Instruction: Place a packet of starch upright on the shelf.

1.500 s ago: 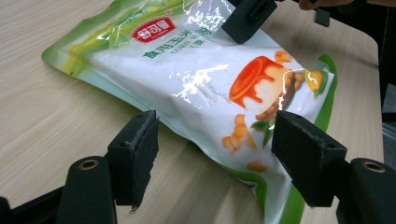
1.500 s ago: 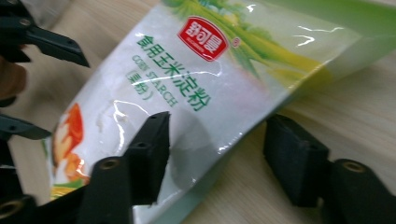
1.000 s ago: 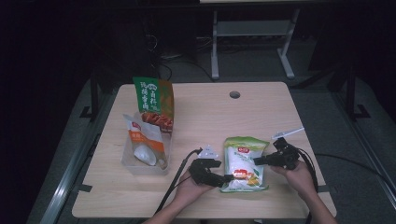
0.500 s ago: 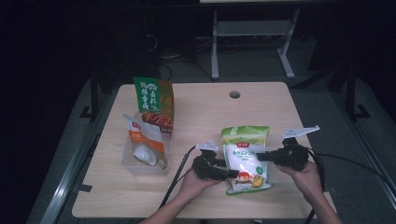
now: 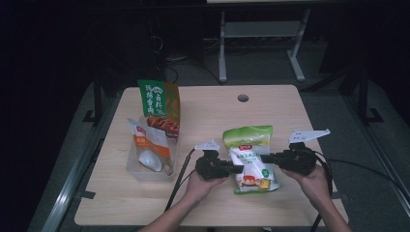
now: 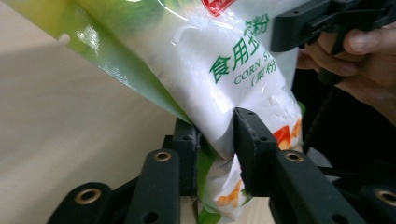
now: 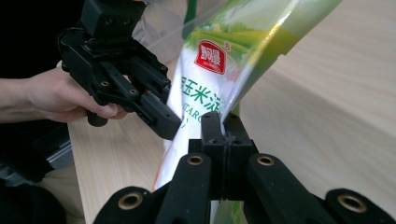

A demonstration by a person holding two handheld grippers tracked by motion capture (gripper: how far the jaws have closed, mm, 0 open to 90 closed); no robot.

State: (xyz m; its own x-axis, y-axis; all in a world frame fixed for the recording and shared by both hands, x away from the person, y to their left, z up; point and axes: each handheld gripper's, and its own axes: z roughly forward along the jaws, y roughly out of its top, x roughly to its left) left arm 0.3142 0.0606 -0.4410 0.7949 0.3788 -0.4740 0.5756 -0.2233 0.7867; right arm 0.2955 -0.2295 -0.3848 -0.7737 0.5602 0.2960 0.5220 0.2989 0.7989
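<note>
A white and green bag of corn starch (image 5: pixel 250 162) hangs tilted between both grippers, its green top end raised toward the far side. My left gripper (image 5: pixel 238 168) grips the bag's left side; its jaws have just been closing, and in the left gripper view (image 6: pixel 217 135) the pads pinch the bag (image 6: pixel 224 70) between them. My right gripper (image 5: pixel 265 158) is shut on the bag's right edge, shown close up as the right gripper (image 7: pixel 224 127) clamping the thin seam of the bag (image 7: pixel 210 70). The person's hands hold both grippers near the table's front edge.
A tall green and orange snack bag (image 5: pixel 159 104) stands at the back left. In front of it a clear plastic bin (image 5: pixel 137 170) holds a white and orange pouch (image 5: pixel 148 145). The wooden table (image 5: pixel 212 116) has a cable hole (image 5: pixel 243 98). Black cables trail off the front.
The bag, lying flat a second ago, has been raised at its far end by the right gripper. The left gripper's jaws, open beside it before, have closed on its left side.
</note>
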